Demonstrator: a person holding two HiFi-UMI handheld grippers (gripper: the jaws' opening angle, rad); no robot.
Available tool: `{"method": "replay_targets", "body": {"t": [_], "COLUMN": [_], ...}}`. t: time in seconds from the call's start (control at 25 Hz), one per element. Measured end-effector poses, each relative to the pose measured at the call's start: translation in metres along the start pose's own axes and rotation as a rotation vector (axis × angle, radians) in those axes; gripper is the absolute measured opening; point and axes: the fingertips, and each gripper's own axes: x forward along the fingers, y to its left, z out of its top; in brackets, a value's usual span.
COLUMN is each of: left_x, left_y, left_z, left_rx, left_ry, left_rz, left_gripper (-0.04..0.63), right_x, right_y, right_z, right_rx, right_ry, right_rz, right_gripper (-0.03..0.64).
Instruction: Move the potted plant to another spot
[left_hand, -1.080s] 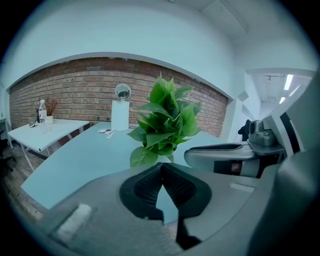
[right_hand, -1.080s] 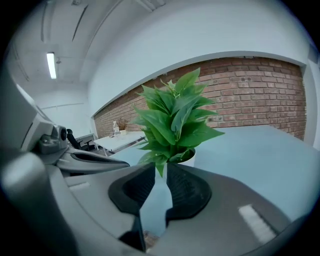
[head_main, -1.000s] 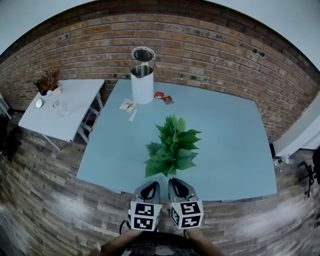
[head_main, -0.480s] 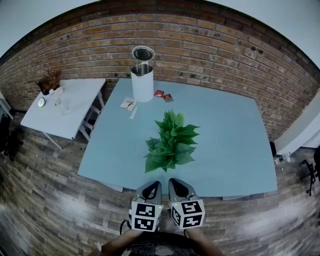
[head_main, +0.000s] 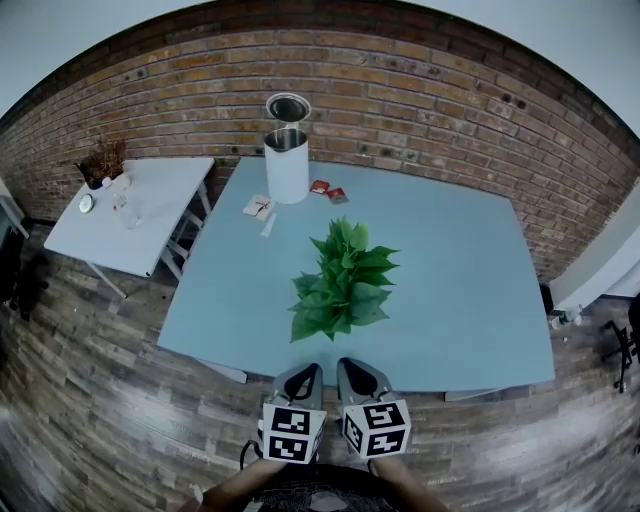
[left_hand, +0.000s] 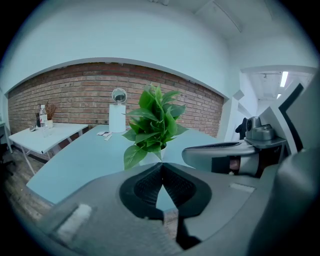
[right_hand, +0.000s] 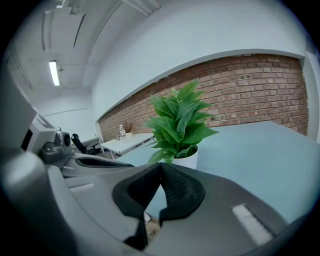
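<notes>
The potted plant (head_main: 343, 280), green leaves in a small white pot (right_hand: 186, 161), stands upright near the middle of the light blue table (head_main: 470, 300). Both grippers hover side by side at the table's near edge, short of the plant and apart from it. In the head view my left gripper (head_main: 303, 369) and right gripper (head_main: 352, 364) are shut with nothing in them. The left gripper view shows its pads (left_hand: 150, 182) meeting, with the plant (left_hand: 152, 122) straight ahead. The right gripper view shows the same, with the plant (right_hand: 180, 122) just beyond.
A white cylindrical bin (head_main: 286, 165) stands at the table's far edge, with small red packets (head_main: 328, 192) and papers (head_main: 257, 209) beside it. A white side table (head_main: 150, 215) with bottles and a dried plant stands at the left. A brick wall (head_main: 420, 110) runs behind.
The plant and table sit slightly higher in the head view, a small shift of the camera. Both grippers keep their places by the near edge.
</notes>
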Motion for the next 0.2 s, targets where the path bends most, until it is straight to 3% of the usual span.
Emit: {"method": "replay_targets", "body": {"t": [0.2], "left_x": [-0.0011], "left_y": [-0.0035], "left_z": [-0.0016], "left_rx": [-0.001], "left_ry": [0.003], "left_rz": [0.002], "left_gripper": [0.0], "right_x": [-0.0034], "right_y": [-0.0019], "right_z": [-0.0004], "right_rx": [-0.002], "right_ry": [0.002], "right_rz": [0.001], "right_gripper": [0.006]}}
